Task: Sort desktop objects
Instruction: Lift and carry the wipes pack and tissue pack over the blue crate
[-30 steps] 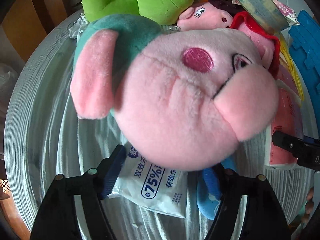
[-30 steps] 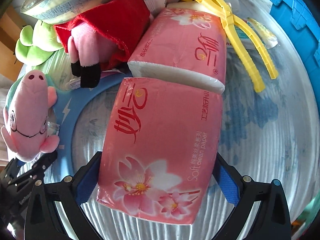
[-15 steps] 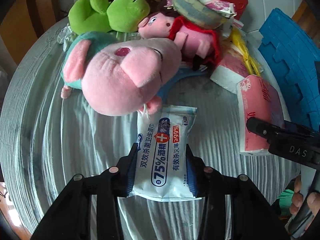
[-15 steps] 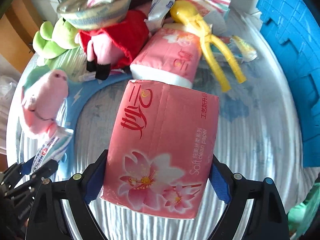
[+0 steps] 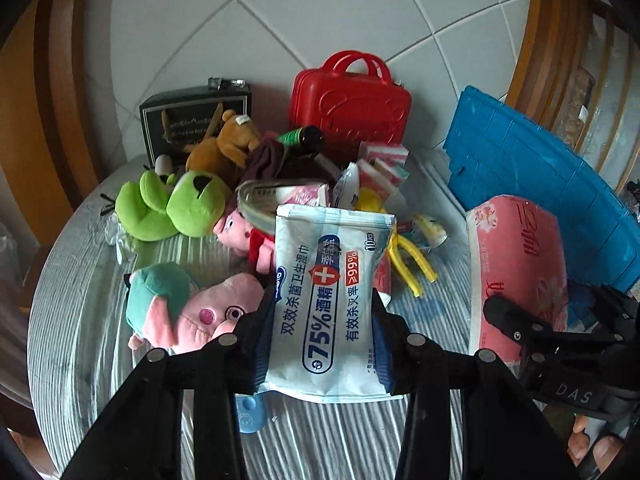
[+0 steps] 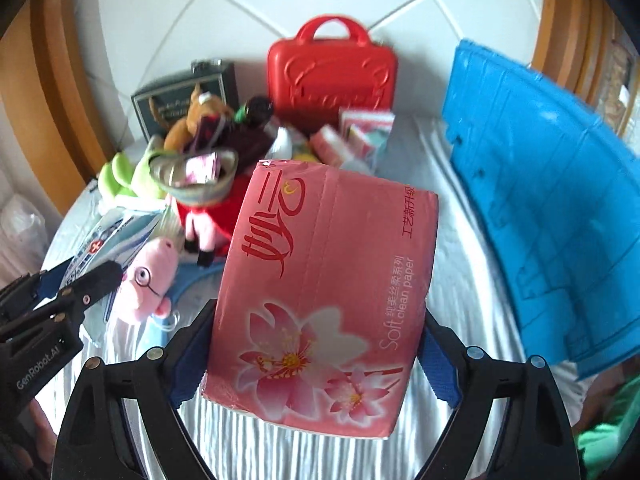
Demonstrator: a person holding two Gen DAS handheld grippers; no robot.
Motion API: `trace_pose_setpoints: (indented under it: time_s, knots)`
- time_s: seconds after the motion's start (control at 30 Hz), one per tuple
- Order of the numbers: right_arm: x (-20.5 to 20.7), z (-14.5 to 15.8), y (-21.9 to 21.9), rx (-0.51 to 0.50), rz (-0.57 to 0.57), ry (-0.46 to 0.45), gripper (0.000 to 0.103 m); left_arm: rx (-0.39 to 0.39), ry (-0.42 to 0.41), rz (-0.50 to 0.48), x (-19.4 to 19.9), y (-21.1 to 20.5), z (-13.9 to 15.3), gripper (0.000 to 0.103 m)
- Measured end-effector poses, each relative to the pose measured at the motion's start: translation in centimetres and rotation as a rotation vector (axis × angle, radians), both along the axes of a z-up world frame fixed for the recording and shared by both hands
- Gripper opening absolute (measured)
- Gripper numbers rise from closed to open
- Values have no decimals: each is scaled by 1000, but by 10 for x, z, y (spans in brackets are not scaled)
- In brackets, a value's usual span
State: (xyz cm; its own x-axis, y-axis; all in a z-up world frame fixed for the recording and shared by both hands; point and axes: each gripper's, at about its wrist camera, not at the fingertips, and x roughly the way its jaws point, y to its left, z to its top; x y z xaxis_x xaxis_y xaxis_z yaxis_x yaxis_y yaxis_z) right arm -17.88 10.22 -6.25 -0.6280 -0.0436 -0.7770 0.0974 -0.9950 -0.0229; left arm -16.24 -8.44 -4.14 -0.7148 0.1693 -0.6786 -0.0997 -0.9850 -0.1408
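My left gripper (image 5: 322, 304) is shut on a white and blue pack of wet wipes (image 5: 328, 276) and holds it upright above the table. My right gripper (image 6: 318, 314) is shut on a pink pack of soft tissue paper (image 6: 328, 272), with the blue pads pressed against its two sides. That pack is also lifted off the cloth. In the left wrist view the tissue pack (image 5: 516, 264) hangs at the right, a black finger (image 5: 516, 326) across it. In the right wrist view the wipes pack (image 6: 116, 232) shows at the left.
A blue crate (image 5: 540, 184) stands at the right edge of the round table (image 5: 76, 320). At the back are a red case (image 5: 352, 104) and a black box (image 5: 192, 120). A pink pig plush (image 5: 192, 312), a green frog plush (image 5: 172, 204) and yellow tongs (image 5: 412, 260) lie between.
Both grippers closed on their packs and rose away from the table with them. The views tilted up, so the pig plush shrank and the wall came into sight.
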Motion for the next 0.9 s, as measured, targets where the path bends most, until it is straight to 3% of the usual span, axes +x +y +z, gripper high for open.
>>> trace_pose_setpoints:
  time_s: [0.27,0.47,0.7,0.9]
  knots:
    - [21,65,30,13,-13,168,90,-46,144,-24,20,58,47,41]
    - [41,112,86,26,-15,314,90,-56,242,-26,25,132,76,41]
    - [56,160,211,80,-35,477,90,-18,337,-33,18,275,116,41]
    - [50,182,347,134,-118,539,90,-16,365,-72,7,409,134,41]
